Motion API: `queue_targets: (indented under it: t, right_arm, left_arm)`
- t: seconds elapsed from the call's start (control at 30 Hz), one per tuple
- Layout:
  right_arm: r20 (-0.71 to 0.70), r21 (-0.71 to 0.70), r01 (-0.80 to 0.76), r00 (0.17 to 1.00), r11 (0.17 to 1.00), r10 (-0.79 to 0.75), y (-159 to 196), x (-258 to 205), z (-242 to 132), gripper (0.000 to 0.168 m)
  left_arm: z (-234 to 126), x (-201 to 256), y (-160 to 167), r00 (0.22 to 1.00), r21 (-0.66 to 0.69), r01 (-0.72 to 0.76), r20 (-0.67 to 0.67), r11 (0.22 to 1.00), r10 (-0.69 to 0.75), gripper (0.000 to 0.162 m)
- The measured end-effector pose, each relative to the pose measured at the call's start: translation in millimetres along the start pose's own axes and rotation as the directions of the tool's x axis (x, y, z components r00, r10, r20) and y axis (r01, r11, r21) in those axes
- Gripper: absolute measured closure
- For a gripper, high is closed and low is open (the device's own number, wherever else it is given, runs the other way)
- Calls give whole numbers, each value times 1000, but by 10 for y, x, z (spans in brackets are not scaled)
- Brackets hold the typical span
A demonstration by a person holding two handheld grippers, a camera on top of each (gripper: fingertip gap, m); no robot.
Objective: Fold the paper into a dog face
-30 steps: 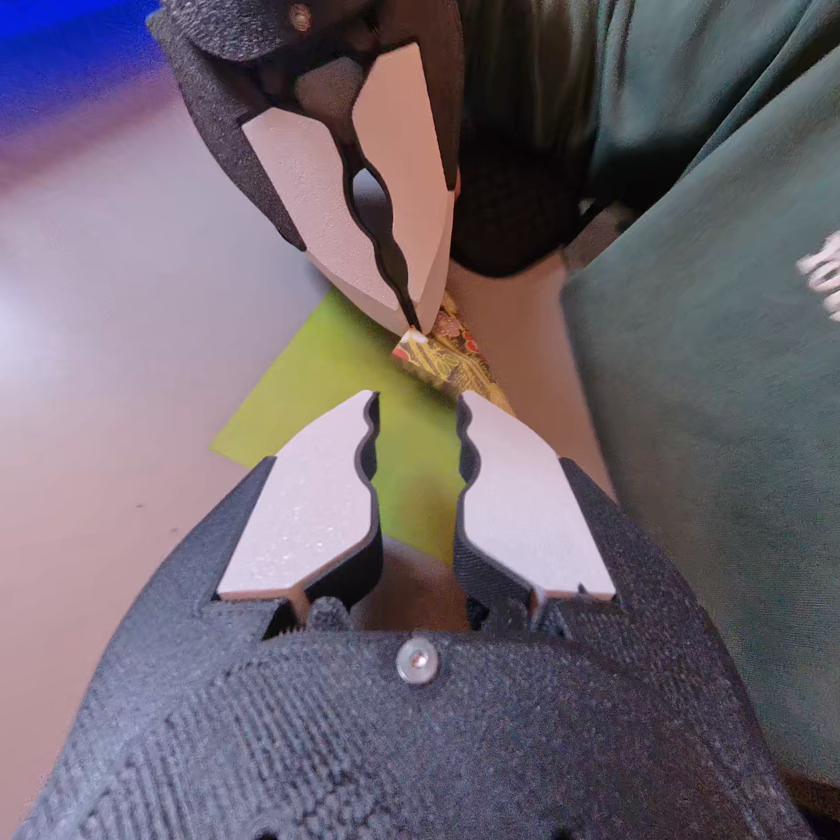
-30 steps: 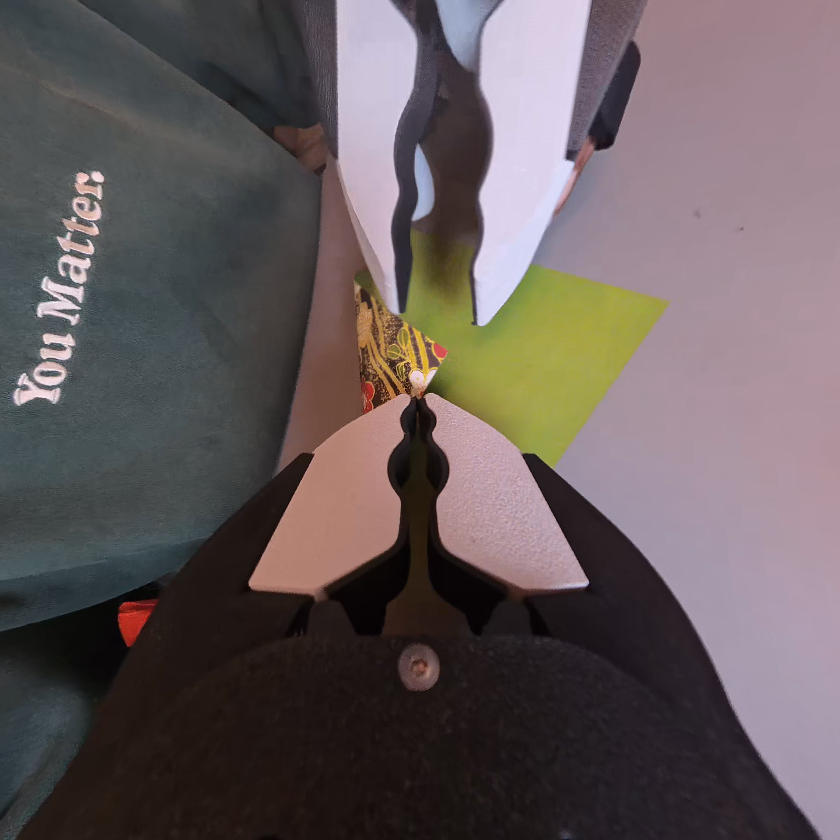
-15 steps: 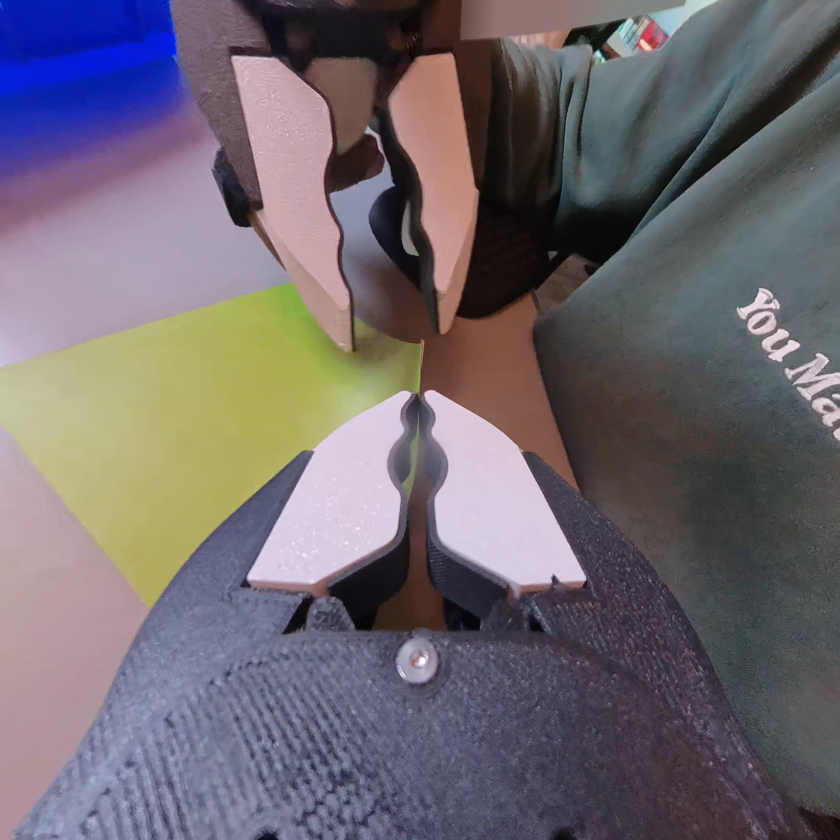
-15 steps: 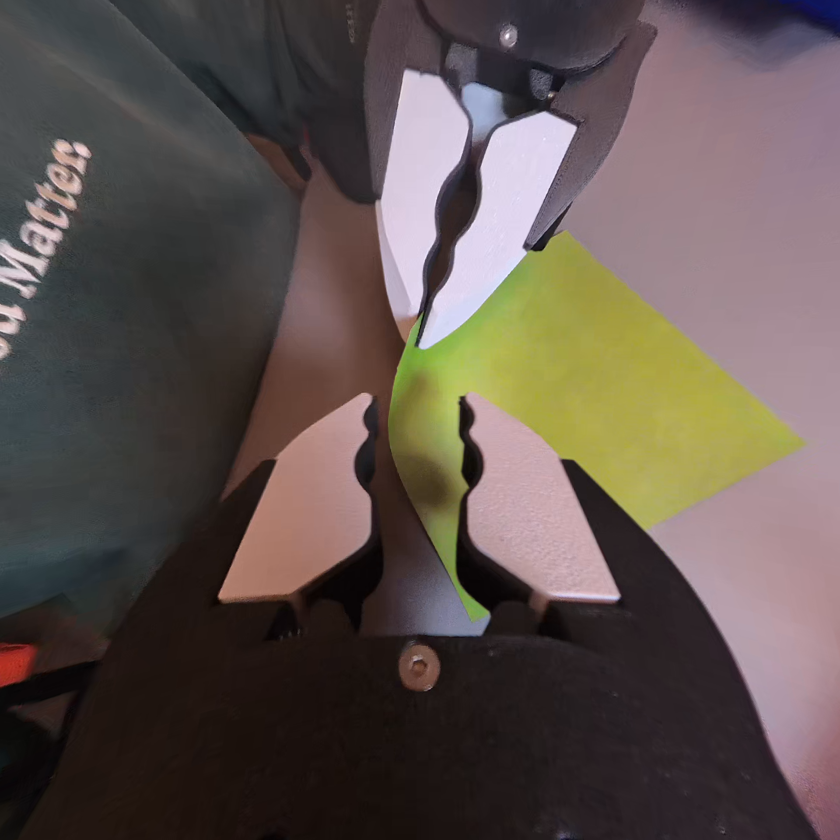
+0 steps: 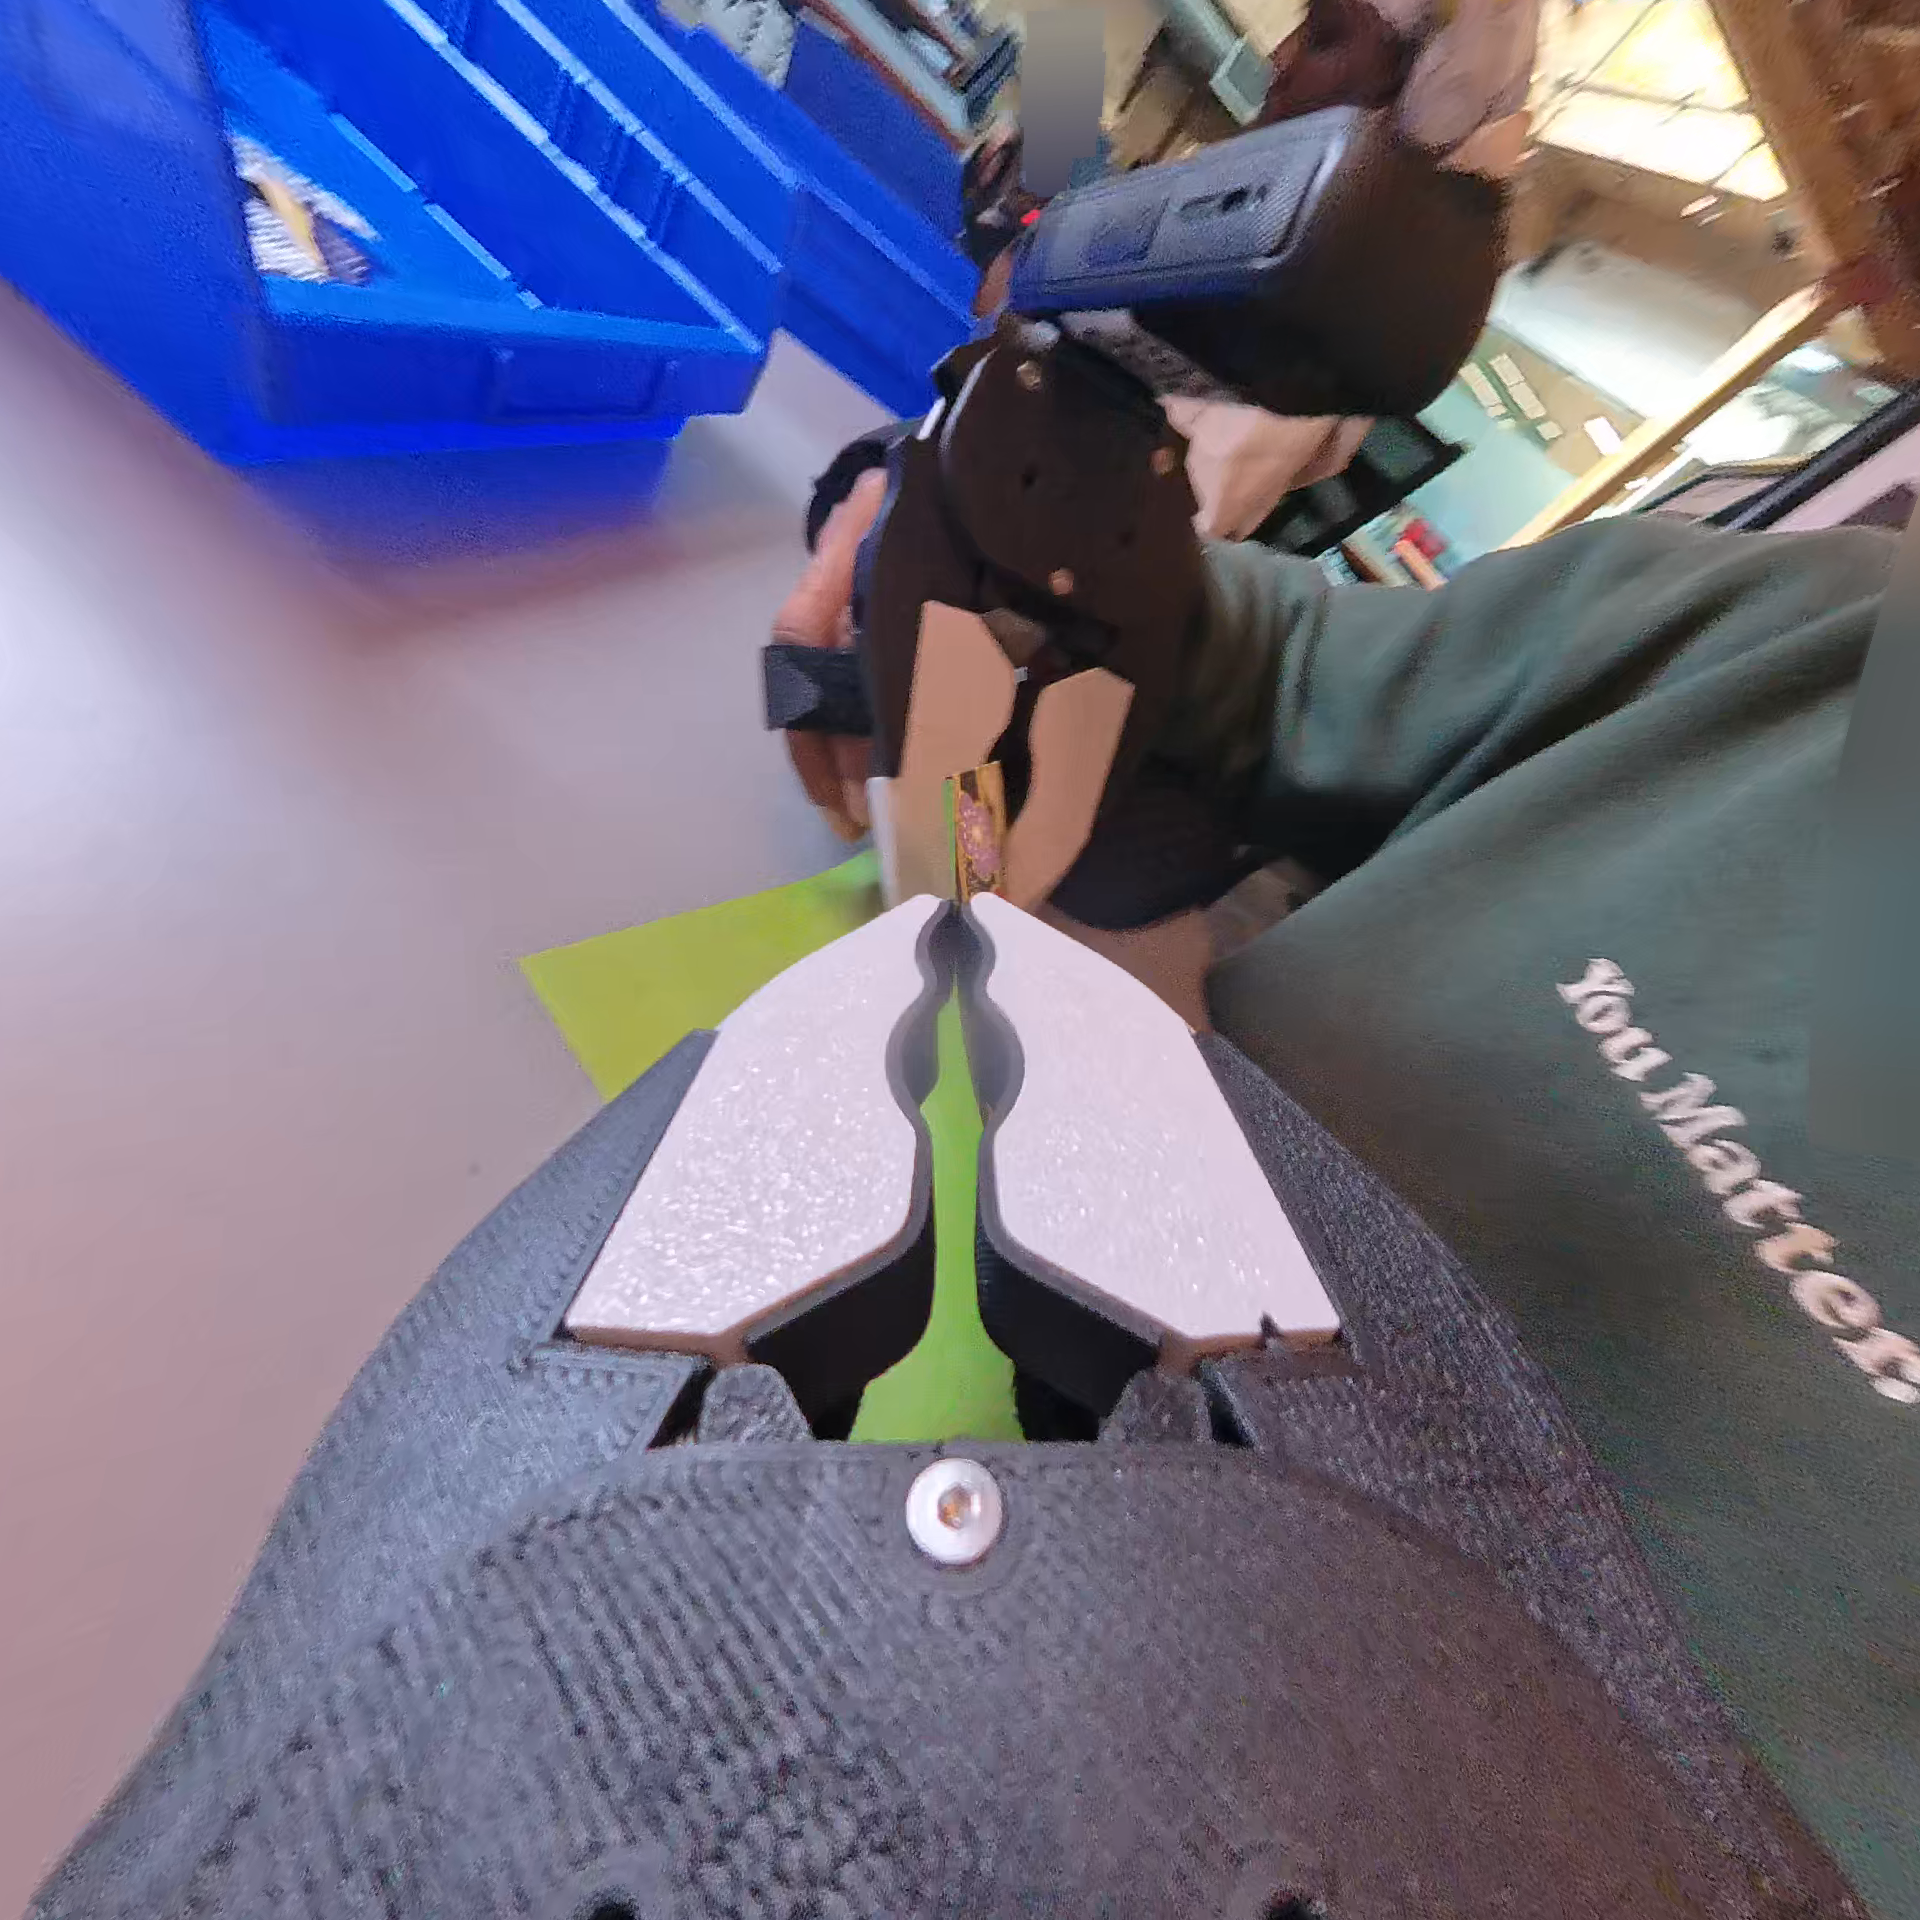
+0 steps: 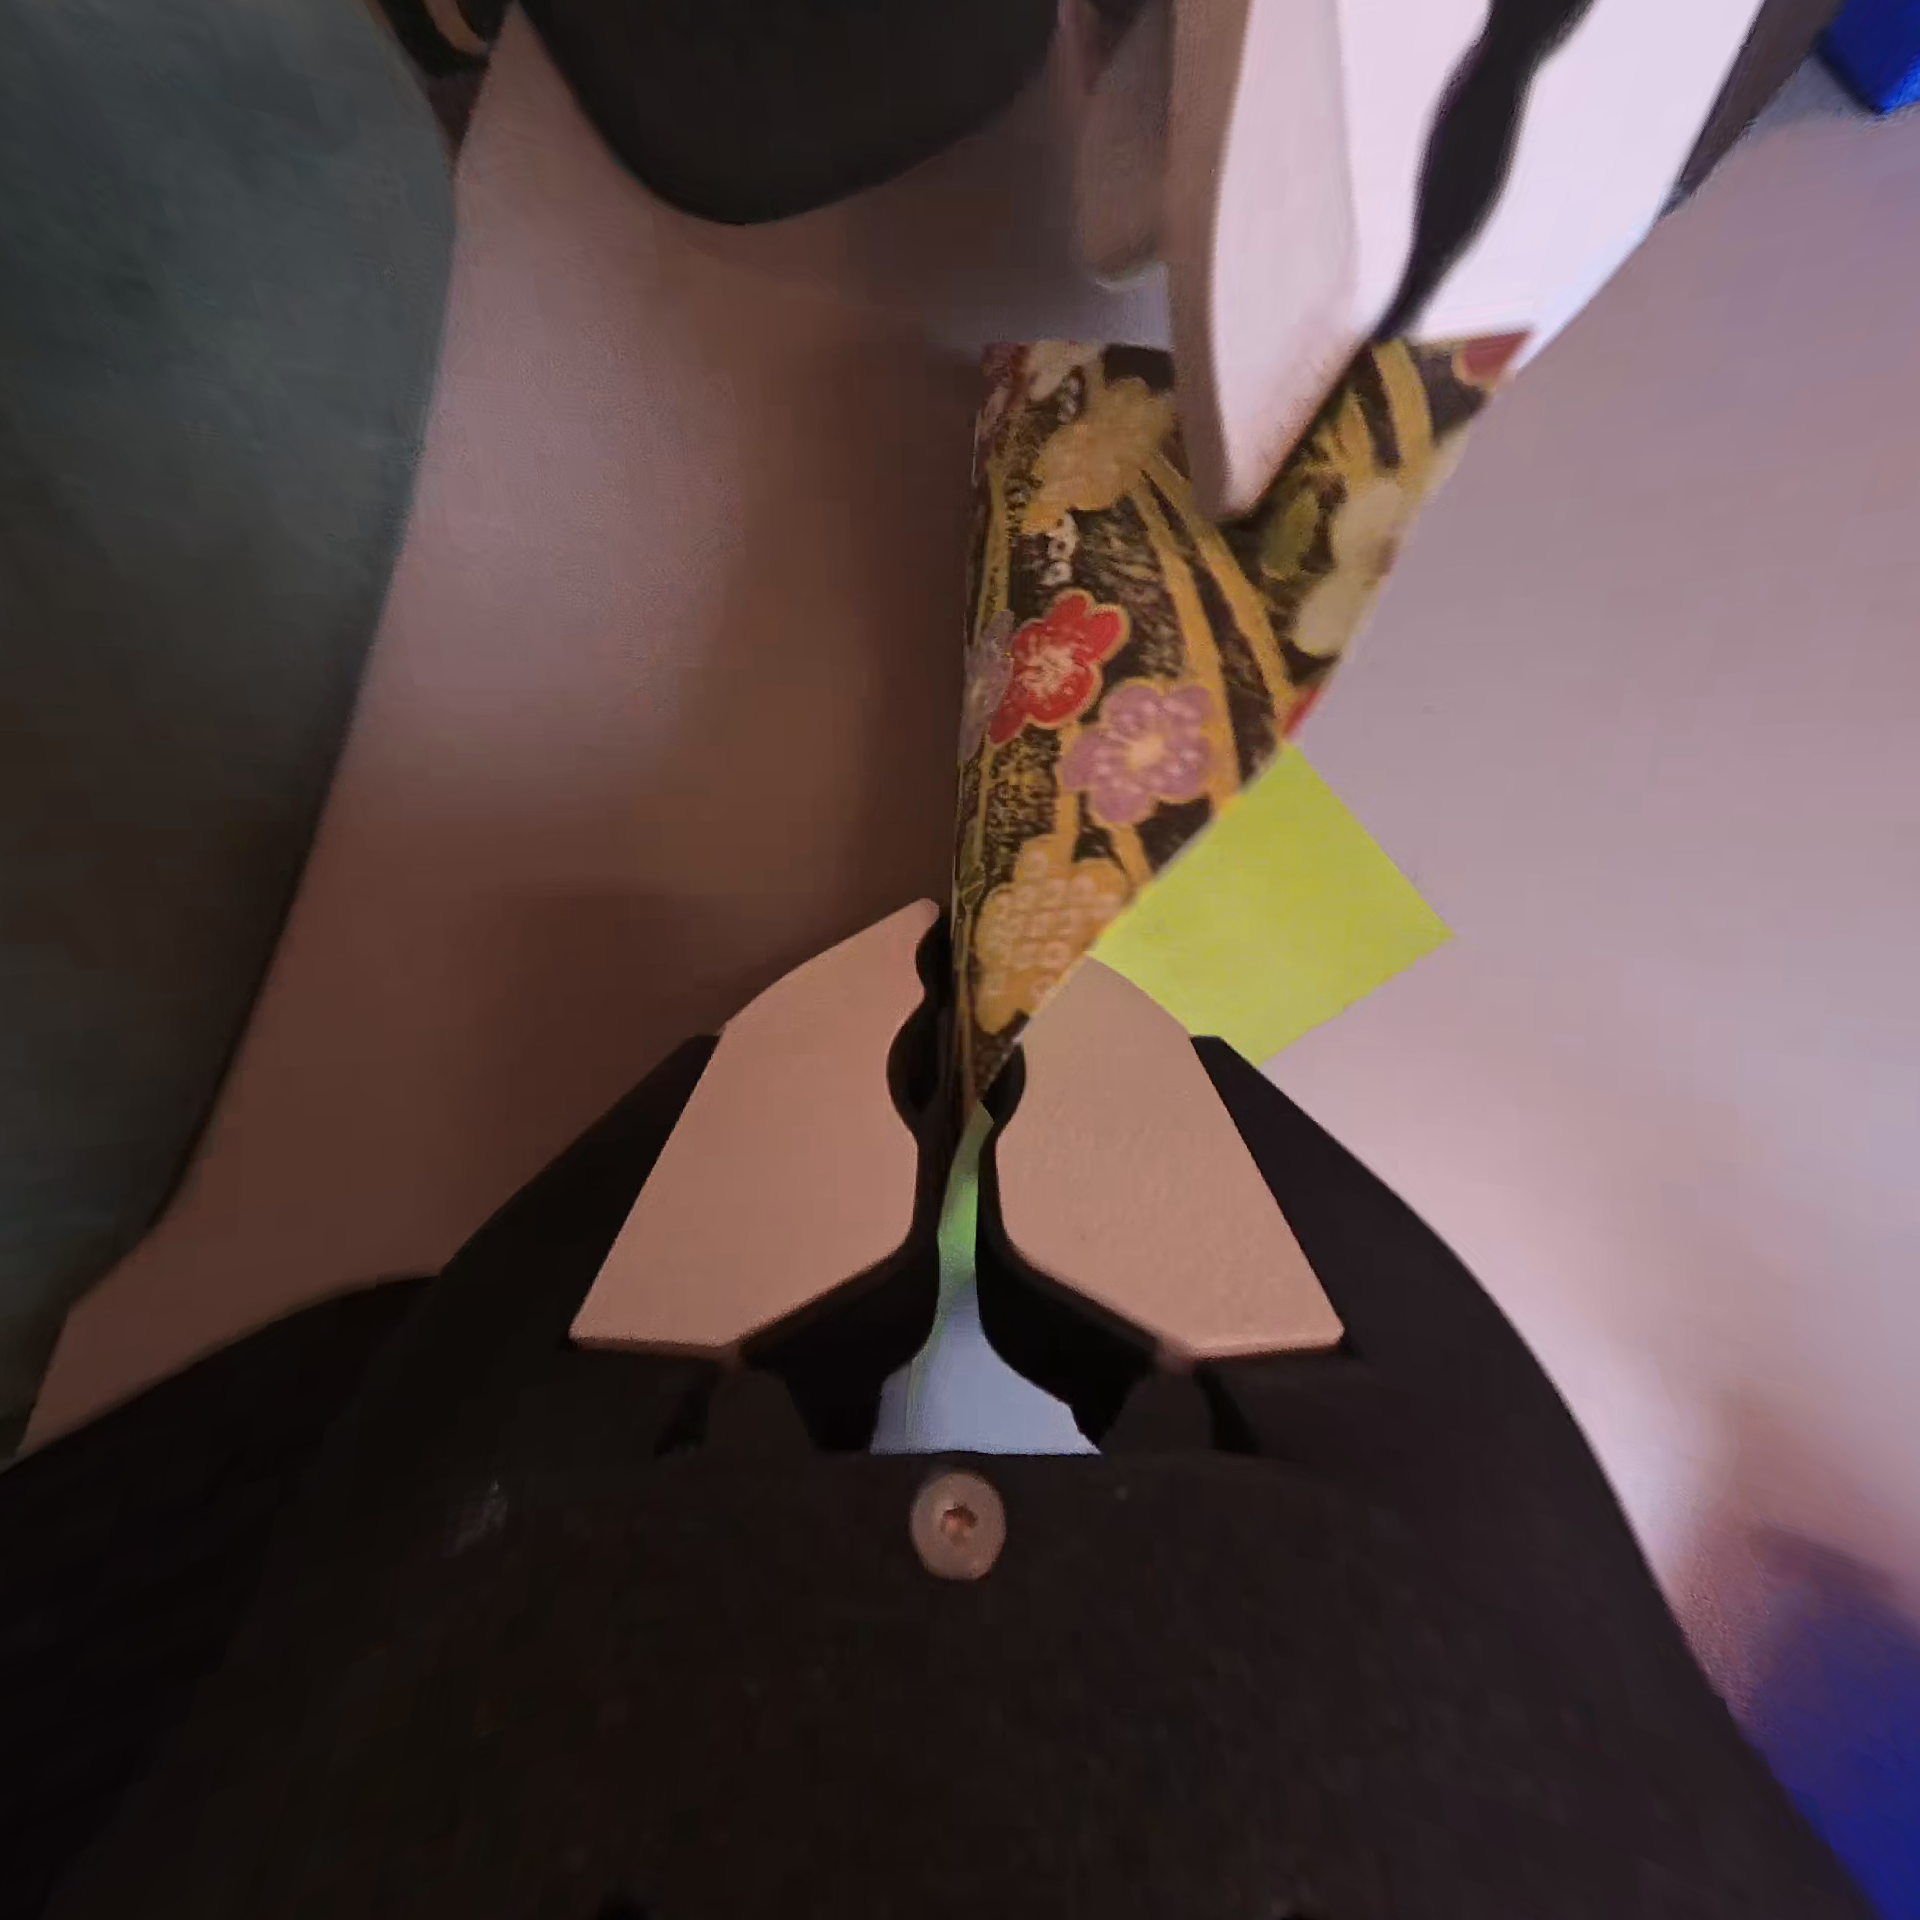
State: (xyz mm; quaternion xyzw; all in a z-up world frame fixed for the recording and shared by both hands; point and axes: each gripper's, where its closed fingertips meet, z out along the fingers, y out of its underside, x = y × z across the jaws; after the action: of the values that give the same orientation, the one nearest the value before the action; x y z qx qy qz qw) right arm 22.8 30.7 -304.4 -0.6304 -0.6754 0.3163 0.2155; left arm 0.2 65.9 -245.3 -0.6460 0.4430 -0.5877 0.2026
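The paper is lime green on one side and has a black-and-gold flower pattern on the other. It is lifted off the table and bent, with the patterned side facing the right wrist view. My right gripper is shut on its near corner. My left gripper is shut on another edge, with green paper showing between and beside its fingers. The two grippers face each other closely. The right gripper shows just past my left tips, and the left gripper shows at the top right of the right wrist view.
Blue plastic bins stand at the back left of the pale table. The person's dark green sweatshirt is close on the right and also shows in the right wrist view. A hand holds the right gripper. There is about 7 cm between the tips of the two grippers.
One second ago only my right gripper held the paper; half a second ago only the left. Now both are shut on it, and the paper is raised and bent, patterned side showing.
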Motion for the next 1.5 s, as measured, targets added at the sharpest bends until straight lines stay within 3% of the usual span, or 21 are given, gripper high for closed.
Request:
queue_targets:
  t: [0.2, 0.3, 0.5, 0.63, 0.77, 0.83, 0.97, 1.1, 1.2, 1.3, 1.4, 1.5]
  right_arm:
    - [138, -34, -76, 987, 997, 79, 86, -146, 135, 167]
    - [130, -77, -93, 986, 993, 103, 127, -162, 144, 151]
    - [113, -102, -124, 984, 987, 135, 171, -146, 19, 140]
    - [144, 16, -235, 963, 972, 230, 23, -67, -228, 131]
    - [147, 189, -441, 896, 877, 419, -221, 230, -368, 135]
    - [131, 198, -475, 880, 857, 457, -230, 320, -327, 135]
    - [-17, 76, -371, 928, 926, 373, -95, 398, -66, 143]
    - [-44, 49, -316, 947, 947, 319, -72, 440, 105, 168]
    - [-10, 62, -333, 942, 941, 334, -60, 431, 89, 168]
    - [-1, 45, -318, 948, 947, 318, -29, 390, 99, 168]
    - [14, 38, -309, 951, 950, 309, -32, 356, 108, 168]
    - [35, 35, -303, 953, 952, 302, -40, 314, 109, 168]
  left_arm:
    - [169, -315, 399, 969, -250, -89, 202, 964, 143, 162]
    - [245, -369, 565, 944, -360, -130, 241, 924, 227, 162]
    - [264, -390, 574, 937, -370, -123, 263, 921, 231, 162]
    - [257, -391, 569, 939, -365, -119, 262, 923, 225, 162]
    - [255, -390, 564, 942, -359, -114, 258, 926, 216, 162]
    - [254, -389, 563, 943, -357, -113, 257, 927, 214, 162]
    - [254, -383, 554, 948, -343, -101, 252, 934, 195, 162]
    - [244, -390, 556, 947, -343, -97, 257, 934, 192, 162]
    - [205, -367, 488, 944, -322, -125, 252, 938, 213, 147]
    - [74, -420, 353, 933, -280, -131, 289, 951, 214, 148]
    - [-60, -643, 436, 882, -360, -140, 378, 922, 282, 149]
    - [-64, -706, 526, 840, -448, -190, 386, 874, 381, 152]
